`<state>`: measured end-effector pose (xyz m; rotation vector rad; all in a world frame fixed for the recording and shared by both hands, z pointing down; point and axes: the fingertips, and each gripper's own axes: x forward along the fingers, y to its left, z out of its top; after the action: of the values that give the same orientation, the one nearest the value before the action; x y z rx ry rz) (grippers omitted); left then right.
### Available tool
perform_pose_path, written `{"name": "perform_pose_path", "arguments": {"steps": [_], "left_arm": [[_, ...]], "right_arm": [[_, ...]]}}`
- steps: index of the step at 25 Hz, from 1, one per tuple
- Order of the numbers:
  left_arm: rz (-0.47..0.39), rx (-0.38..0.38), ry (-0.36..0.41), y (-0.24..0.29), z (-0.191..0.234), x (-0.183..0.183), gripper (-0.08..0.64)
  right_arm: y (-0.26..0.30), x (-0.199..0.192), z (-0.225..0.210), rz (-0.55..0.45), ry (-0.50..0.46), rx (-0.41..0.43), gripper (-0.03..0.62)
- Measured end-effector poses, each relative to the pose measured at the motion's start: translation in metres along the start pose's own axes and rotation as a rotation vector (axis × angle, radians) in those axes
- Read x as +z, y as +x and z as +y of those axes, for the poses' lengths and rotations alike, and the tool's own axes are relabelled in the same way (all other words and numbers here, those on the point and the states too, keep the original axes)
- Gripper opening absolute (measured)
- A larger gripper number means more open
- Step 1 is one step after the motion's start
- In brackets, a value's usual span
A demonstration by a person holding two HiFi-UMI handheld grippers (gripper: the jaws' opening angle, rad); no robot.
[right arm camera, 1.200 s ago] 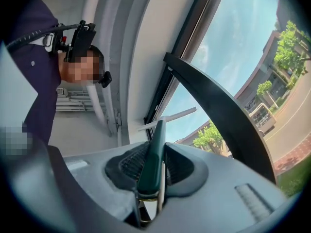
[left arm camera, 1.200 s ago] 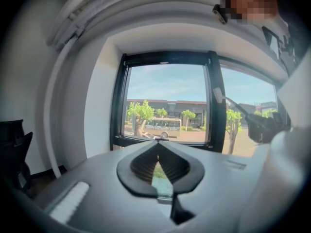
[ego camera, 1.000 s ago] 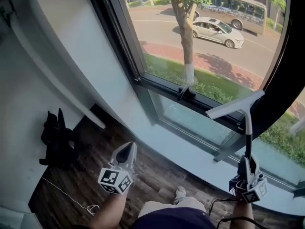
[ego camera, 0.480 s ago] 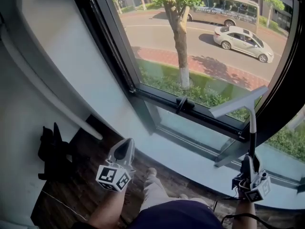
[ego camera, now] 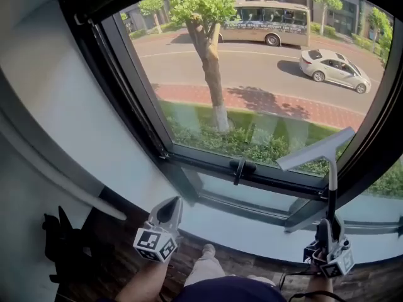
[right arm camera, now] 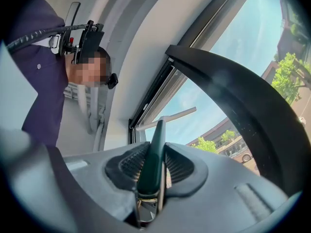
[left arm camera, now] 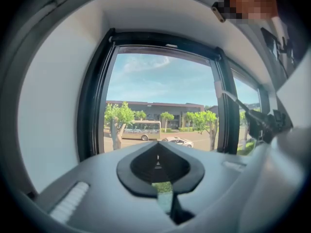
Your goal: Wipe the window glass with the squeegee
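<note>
The window glass [ego camera: 252, 74] fills the upper head view inside a black frame; a street, a tree, a bus and a car show through it. My right gripper [ego camera: 330, 224] at lower right is shut on the dark handle of the squeegee [ego camera: 330, 187]. The squeegee stands upright, and its pale blade [ego camera: 317, 150] lies slanted before the lower right corner of the pane. In the right gripper view the green handle [right arm camera: 153, 154] is clamped between the pads, with the blade [right arm camera: 167, 118] beyond. My left gripper [ego camera: 171, 206] is at lower left, shut and holding nothing, pointing at the glass [left arm camera: 160, 106].
A black window handle [ego camera: 239, 167] sits on the frame's lower bar, with a narrow lower pane and a white sill [ego camera: 252, 231] beneath. A white rail [ego camera: 63, 181] runs along the left wall. A black object [ego camera: 60, 244] lies on the wood floor. The person's shoe [ego camera: 206, 251] is near the sill.
The head view has lifted, so the pane fills more of the picture and less floor shows. Both grippers keep about the same places, and the squeegee is still upright in the right one.
</note>
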<state>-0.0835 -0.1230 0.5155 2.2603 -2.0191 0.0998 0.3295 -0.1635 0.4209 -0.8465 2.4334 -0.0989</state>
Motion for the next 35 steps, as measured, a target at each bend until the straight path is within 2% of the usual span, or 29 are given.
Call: {"name": "perform_pose_path", "arguments": {"steps": [2,4,7,9,11,14,16,20,24,30,35], "left_arm": [[0.003,-0.027,0.017,0.016,0.020,0.001,0.003],[0.005,-0.049,0.036,0.031,0.045,0.001,0.003],[0.023,-0.094,-0.009,0.045,0.070,-0.001,0.003],[0.016,-0.156,-0.052,0.062,0.065,-0.001,0.003],[0.010,-0.229,-0.057,0.093,0.064,0.007,0.003],[0.018,-0.291,-0.072,0.126,0.091,0.031,0.003],[0.003,-0.330,-0.055,0.138,0.095,0.050,0.003],[-0.042,-0.402,-0.021,0.157,0.088,0.085,0.003],[-0.075,-0.454,-0.026,0.172,0.077,0.121,0.003],[-0.157,-0.515,0.031,0.183,0.049,0.183,0.003],[-0.221,-0.527,0.052,0.186,0.020,0.224,0.003]], "right_arm": [[0.017,-0.003,0.002,-0.034,0.023,-0.068,0.100],[0.022,-0.023,-0.002,-0.026,-0.010,-0.110,0.101],[0.020,-0.041,0.002,-0.012,-0.065,-0.137,0.100],[0.011,-0.032,0.008,-0.017,-0.120,-0.172,0.100],[0.014,-0.020,0.011,-0.034,-0.181,-0.241,0.101],[0.052,-0.014,0.020,-0.064,-0.239,-0.319,0.100],[0.067,-0.009,0.021,-0.079,-0.288,-0.370,0.100],[0.083,0.012,0.016,-0.142,-0.378,-0.480,0.100],[0.102,0.036,0.012,-0.171,-0.478,-0.543,0.100],[0.126,0.068,0.006,-0.215,-0.573,-0.572,0.100],[0.137,0.097,-0.012,-0.264,-0.583,-0.572,0.100]]}}
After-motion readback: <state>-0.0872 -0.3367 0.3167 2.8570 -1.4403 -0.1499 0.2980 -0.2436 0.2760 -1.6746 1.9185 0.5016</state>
